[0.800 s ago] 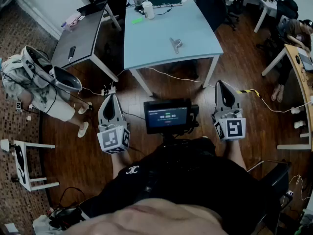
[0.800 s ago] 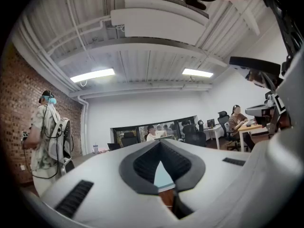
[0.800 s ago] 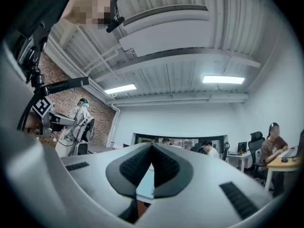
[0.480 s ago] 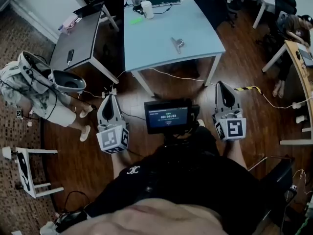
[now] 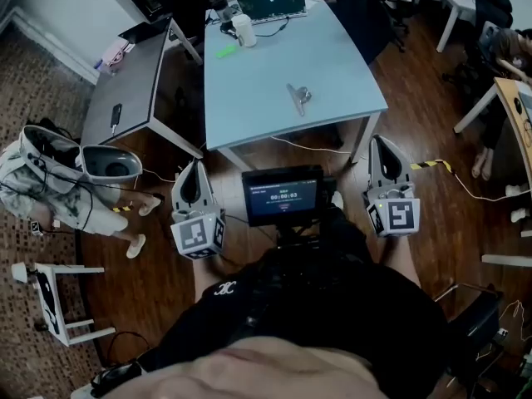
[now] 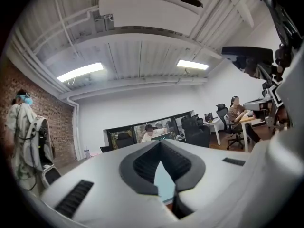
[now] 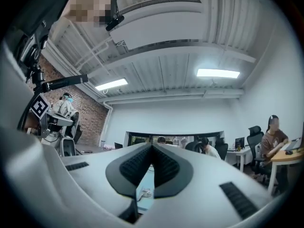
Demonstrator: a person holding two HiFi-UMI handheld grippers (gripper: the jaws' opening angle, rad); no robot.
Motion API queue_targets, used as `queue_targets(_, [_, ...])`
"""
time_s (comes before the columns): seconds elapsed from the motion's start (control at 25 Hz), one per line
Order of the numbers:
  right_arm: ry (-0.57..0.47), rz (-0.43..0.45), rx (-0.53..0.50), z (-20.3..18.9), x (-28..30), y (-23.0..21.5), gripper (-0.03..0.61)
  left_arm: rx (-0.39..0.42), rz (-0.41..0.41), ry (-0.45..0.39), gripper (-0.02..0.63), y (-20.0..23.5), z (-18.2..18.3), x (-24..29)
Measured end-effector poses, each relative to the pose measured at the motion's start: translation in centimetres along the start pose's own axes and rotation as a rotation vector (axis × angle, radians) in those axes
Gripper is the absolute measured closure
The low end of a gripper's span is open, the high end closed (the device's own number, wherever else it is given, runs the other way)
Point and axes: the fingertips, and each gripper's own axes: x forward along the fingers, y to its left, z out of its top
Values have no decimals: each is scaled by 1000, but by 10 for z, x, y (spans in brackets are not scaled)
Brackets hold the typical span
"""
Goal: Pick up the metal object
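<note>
One metal object (image 5: 298,97) lies near the middle of the pale blue bench (image 5: 249,81), well ahead of the two tools and somewhat nearer the right tool (image 5: 380,142) than the left tool (image 5: 194,166). Both tools are closed, with nothing between their jaws. One laptop (image 5: 273,1) and one cup (image 5: 245,30) sit at the bench's far end.

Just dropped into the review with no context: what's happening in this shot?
A person stands short of a light blue table, holding the left tongs and right tongs. Both are shut, empty and pointed toward the table. The metal object lies untouched on the tabletop, well ahead of both. A laptop and a white cup sit at the table's far end. The pickup has not started.
</note>
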Motion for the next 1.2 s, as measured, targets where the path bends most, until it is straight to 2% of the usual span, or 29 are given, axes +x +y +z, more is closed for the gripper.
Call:
queue_targets(0.24, [7, 27, 11, -13, 81, -75, 598, -63, -16, -60, 604, -35, 33, 113])
queue_targets(0.48, [17, 76, 26, -25, 133, -128, 598, -76, 8, -51, 604, -59, 49, 178])
queue_targets(0.64, [40, 113, 27, -37, 160, -133, 598, -70, 16, -16, 604, -67, 40, 196])
queue_targets(0.8, [-17, 54, 58, -37, 183, -145, 598, -69, 17, 11, 604, -64, 34, 207])
queue_targets(1.04, [11, 90, 97, -54, 218, -124, 597, -61, 26, 24, 604, -41, 28, 222])
queue_targets(1.2, [42, 48, 107, -78, 238, -119, 598, -42, 20, 23, 604, -28, 27, 226])
